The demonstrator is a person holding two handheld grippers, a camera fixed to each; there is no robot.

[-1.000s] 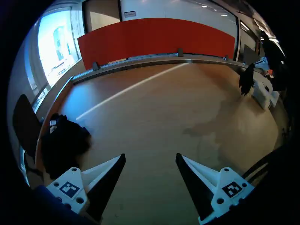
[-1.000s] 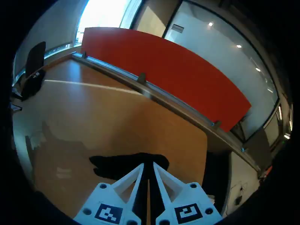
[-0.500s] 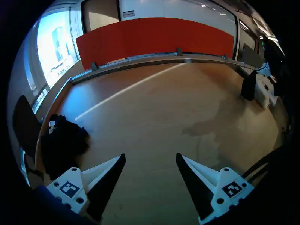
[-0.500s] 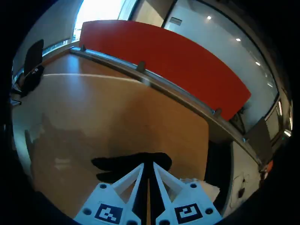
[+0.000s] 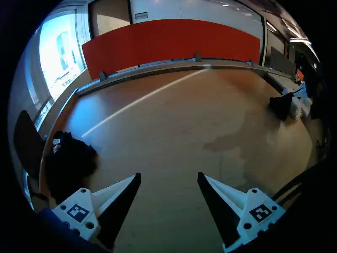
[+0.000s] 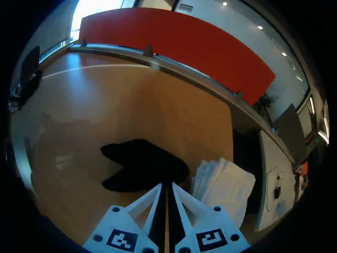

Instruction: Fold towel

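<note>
A dark towel lies spread on the wooden table, just ahead of my right gripper. That gripper is shut, and a strip of the dark cloth runs back between its fingers. From the left gripper view the same dark towel is a small bunched shape at the table's far right. My left gripper hovers open over bare wood, nothing between its fingers.
A stack of folded white towels sits right of the dark towel, near the table edge. A black bag rests at the table's left edge beside a dark chair. A red partition lines the far side.
The right gripper has come down and tilted toward the table; the dark towel, hanging a second ago, now spreads on the wood. The white stack has come into view. The left gripper barely moved.
</note>
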